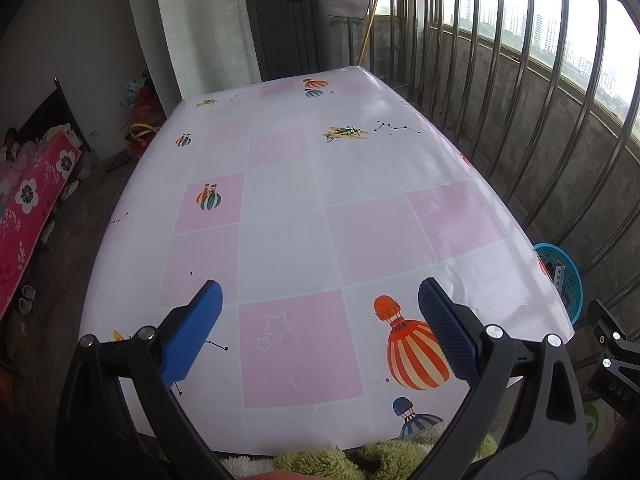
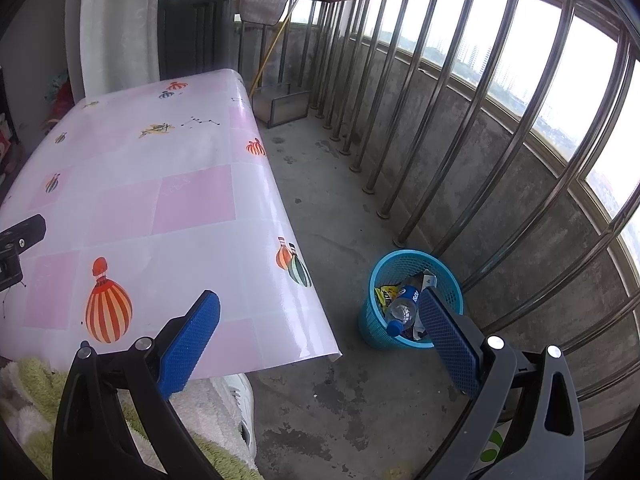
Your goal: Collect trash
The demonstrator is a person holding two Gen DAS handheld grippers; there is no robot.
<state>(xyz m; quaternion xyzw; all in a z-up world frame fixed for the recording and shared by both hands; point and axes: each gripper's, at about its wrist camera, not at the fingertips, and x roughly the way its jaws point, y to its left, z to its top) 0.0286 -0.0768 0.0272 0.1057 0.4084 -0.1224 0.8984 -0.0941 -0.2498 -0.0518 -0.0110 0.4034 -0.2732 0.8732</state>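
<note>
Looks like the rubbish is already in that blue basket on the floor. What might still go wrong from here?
1. The plastic bottle leans out over the rim of the blue basket; a knock might tip it onto the floor.
2. The right tongs, open and empty, hang close above the basket and could bump it.
3. The basket stands right beside the table, where the overhanging cloth may catch it.

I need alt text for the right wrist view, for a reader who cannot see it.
Open, empty right tongs point at a blue basket on the concrete floor, holding a plastic bottle and wrappers. The table, in a pink balloon-print cloth, is to its left; railing bars behind.
</note>
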